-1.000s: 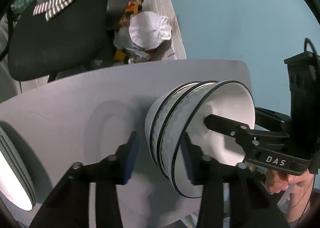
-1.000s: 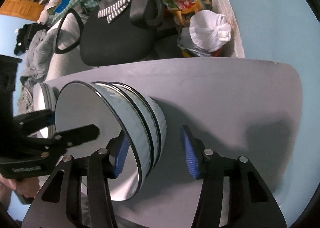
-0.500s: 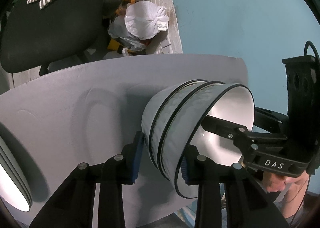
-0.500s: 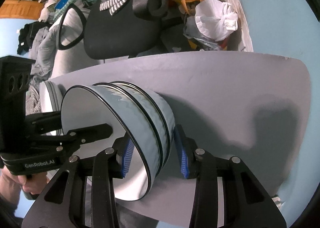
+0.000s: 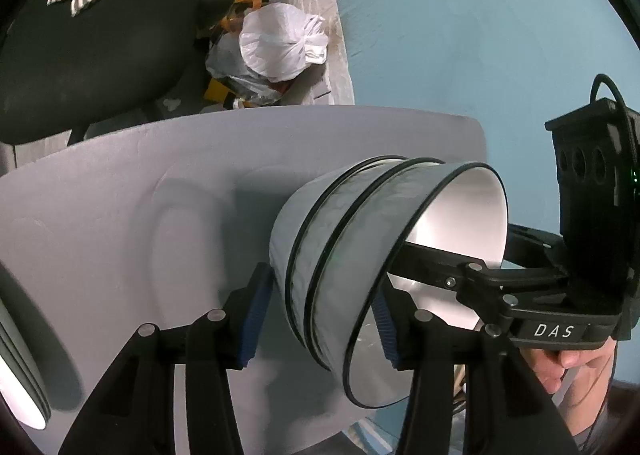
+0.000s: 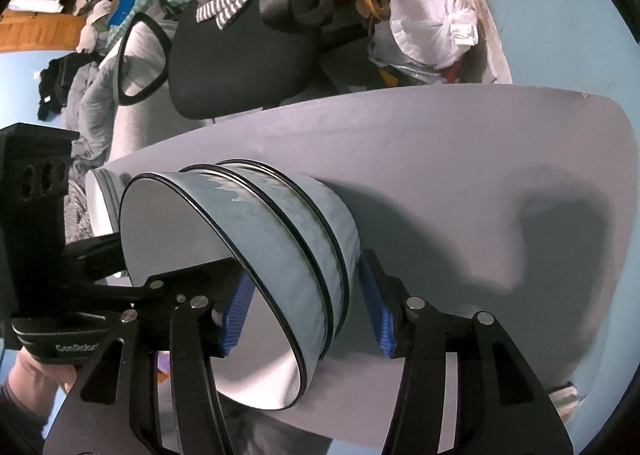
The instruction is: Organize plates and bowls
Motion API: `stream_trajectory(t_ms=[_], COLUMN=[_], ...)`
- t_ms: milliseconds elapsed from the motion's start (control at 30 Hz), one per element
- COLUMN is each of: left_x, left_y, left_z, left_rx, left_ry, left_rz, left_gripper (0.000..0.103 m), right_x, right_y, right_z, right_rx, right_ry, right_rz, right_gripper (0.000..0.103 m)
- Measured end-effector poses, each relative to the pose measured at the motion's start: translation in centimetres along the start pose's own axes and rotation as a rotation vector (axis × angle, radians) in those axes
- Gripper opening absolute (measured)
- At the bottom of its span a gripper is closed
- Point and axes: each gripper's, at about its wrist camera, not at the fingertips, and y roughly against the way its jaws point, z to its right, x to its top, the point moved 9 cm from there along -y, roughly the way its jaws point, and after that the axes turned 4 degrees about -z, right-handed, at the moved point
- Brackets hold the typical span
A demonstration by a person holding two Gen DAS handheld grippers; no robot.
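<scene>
A stack of three nested bowls [image 5: 360,255], pale outside with black rims and white inside, sits on the grey table [image 5: 120,195], seen from the left wrist at about four o'clock of the tabletop, near its right edge. The left gripper [image 5: 318,319] straddles the stack's near wall, one blue pad outside by the base and the other inside the top bowl's rim; its jaws have just been opening, and both pads now stand clear of the wall, so they are parted and gripping nothing. The right gripper [image 6: 306,307] straddles the opposite wall in the same way, its jaws likewise just opened, with a gap visible between each blue pad and the bowls. A stack of plates [image 5: 16,387] lies at the table's eight o'clock edge in the left view, well apart from the bowls. Beyond the table at twelve o'clock stand a black office chair [image 6: 240,55] and a tied white plastic bag [image 5: 280,43].
</scene>
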Motion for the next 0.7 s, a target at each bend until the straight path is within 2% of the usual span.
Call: stream_trajectory(t_ms=[300,400,567,700], left_x=[-0.33,-0.38,-0.41,-0.19], left_y=[0.74,0.82,0.88,0.83], left_z=[-0.48,-0.82,-0.85,-0.82], left_rx=[-0.011,-0.019,-0.011,-0.004], left_ry=[-0.006,-0.004,-0.019,-0.012], left_rz=[0.032,0.04,0.042,0.037], left_gripper=[0.033,0.029,0.029,0.028], right_x=[0.07,0.04,-0.4,-0.79], right_y=[0.06,0.18,0.64,0.74], right_z=[0.02,0.01,0.52,0.69], right_rx=[0.012,0.011,0.038,0.034], right_ry=[0.029,0.029,0.027,0.043], right_rz=[0.007,0.002,-0.007,-0.01], right_gripper=[0.052,0.048,0.034,0.03])
